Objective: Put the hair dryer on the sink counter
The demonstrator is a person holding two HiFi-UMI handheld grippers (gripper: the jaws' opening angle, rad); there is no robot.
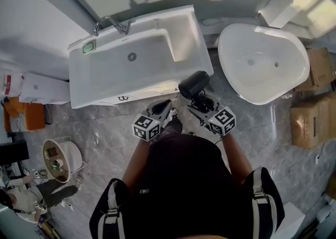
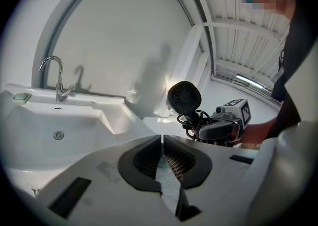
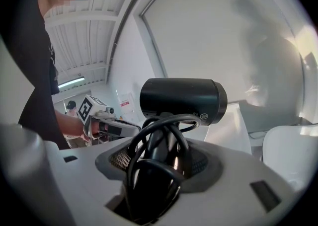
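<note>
Bright daylight glares on the glossy white oval basin (image 1: 262, 62). Both gripper views bow at the edges into black corners; soft shadows cross the pale wall (image 2: 124, 46).

no legible text: tiny printed marks on the hair dryer (image 3: 181, 98), a black mark on the sink (image 1: 184, 38) front edge, and a red-white wall sign (image 3: 124, 102) stay unreadable.

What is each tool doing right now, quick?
Left tool: closed, nothing in it.
Right tool: closed on the hair dryer, gripping its handle and cord.
</note>
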